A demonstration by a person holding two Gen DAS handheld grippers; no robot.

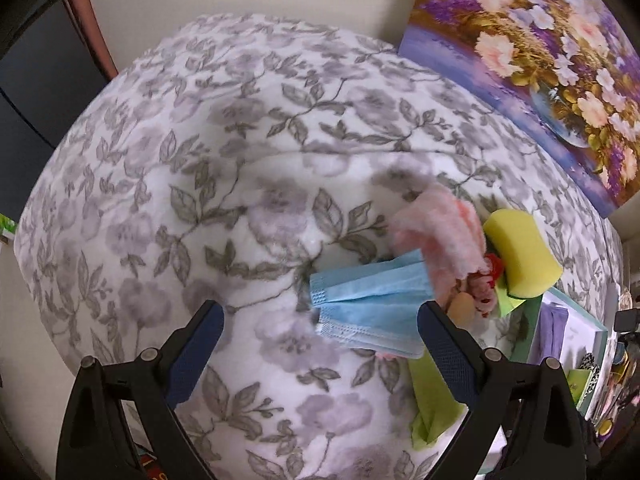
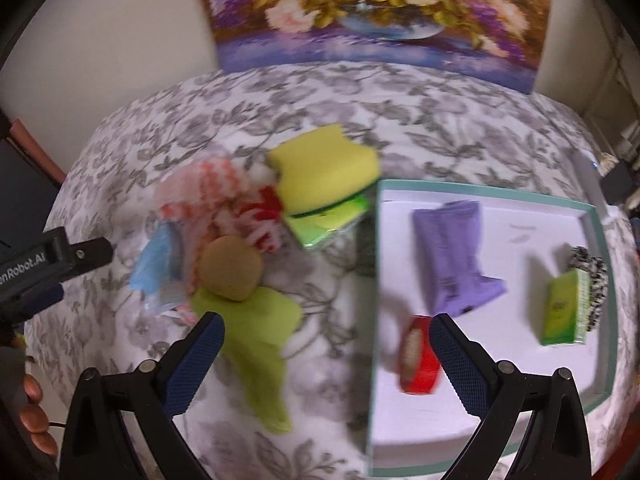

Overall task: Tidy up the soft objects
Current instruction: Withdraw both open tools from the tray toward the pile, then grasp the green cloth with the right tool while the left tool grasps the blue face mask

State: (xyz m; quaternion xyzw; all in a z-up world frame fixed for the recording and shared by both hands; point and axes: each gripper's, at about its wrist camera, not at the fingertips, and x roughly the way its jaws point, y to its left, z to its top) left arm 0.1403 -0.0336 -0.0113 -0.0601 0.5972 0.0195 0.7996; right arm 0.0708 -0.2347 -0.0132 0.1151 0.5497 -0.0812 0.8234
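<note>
The right gripper (image 2: 324,344) hangs wide open and empty, one finger over the lime green cloth (image 2: 256,356) on the bed, the other over the white tray (image 2: 596,216), right beside a red tin (image 2: 420,360) lying inside it; that straddle suits ferrying things from pile to tray. The left gripper (image 1: 320,328) is likewise spread and holds nothing, its fingers flanking the blue face mask (image 1: 368,304) without touching it, probably lined up for the next pick. Beyond the fingers, the unsorted soft things lie heaped together on the flowered blanket (image 1: 240,120): one mask, one pink-and-red fluffy cloth (image 2: 216,204), one tan round puff (image 2: 230,268) resting on the green cloth, and one yellow sponge (image 2: 324,168) sitting on a green pad (image 2: 320,224). Four things already lie well apart in the tray: a purple sock (image 2: 452,256), a green box (image 2: 564,308), a black-and-white fuzzy item (image 2: 592,280) behind it, and the tin. A flower painting (image 2: 376,12) leans against the wall.
</note>
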